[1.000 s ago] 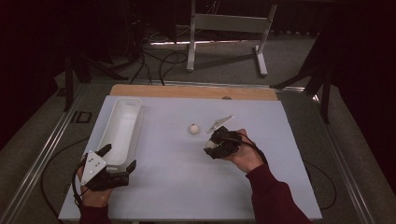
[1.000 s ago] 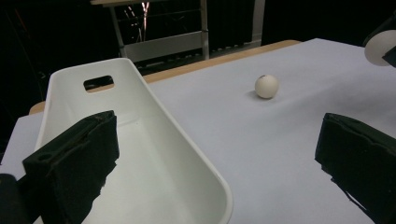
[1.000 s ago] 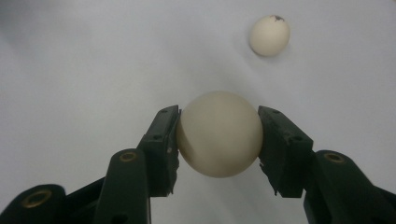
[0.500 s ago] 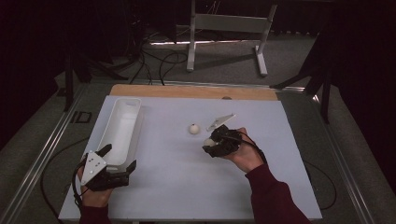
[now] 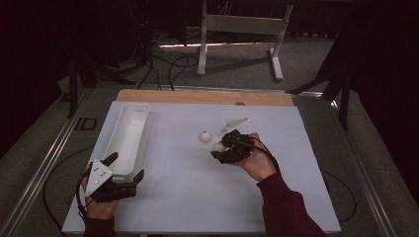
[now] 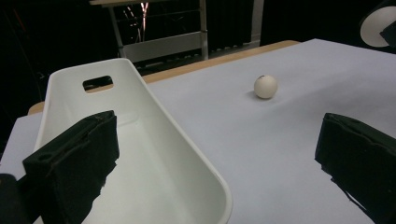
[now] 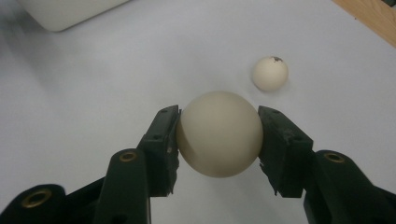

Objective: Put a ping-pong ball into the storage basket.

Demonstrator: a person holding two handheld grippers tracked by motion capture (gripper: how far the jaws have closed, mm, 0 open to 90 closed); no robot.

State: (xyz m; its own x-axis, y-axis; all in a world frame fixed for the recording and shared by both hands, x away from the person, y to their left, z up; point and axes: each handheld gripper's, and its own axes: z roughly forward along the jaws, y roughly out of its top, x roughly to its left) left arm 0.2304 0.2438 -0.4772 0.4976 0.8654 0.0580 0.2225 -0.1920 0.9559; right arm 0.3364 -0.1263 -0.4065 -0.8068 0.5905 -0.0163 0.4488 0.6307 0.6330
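- Ball (image 7: 219, 133) in the right gripper (image 7: 218, 140) – cream-white, smooth and round – sits clamped between the two black jaws, which press on its opposite sides.
- Taking the long white tray (image 5: 126, 138) as landmark: the held ball is well to the right of it, out over the white table (image 5: 188, 197), and in the high view the ball (image 5: 217, 146) shows just beside the gripper's tip.
- A second ball (image 5: 204, 135), smaller-looking and with a dark speck on top, lies loose on the table between the tray and the held one, close to the latter.
- The left gripper (image 5: 121, 170) rests at the near end of the tray with its jaws wide apart and nothing between them.
- Judged from this, the pick-up step is done and the carry is in hand – the tray looks like the likely goal.
- The next move calls for a steady lift and a swing towards the tray, keeping the squeeze even, since a round smooth ball could slip out.
- Release should come low over the tray floor, so the ball does not bounce out.
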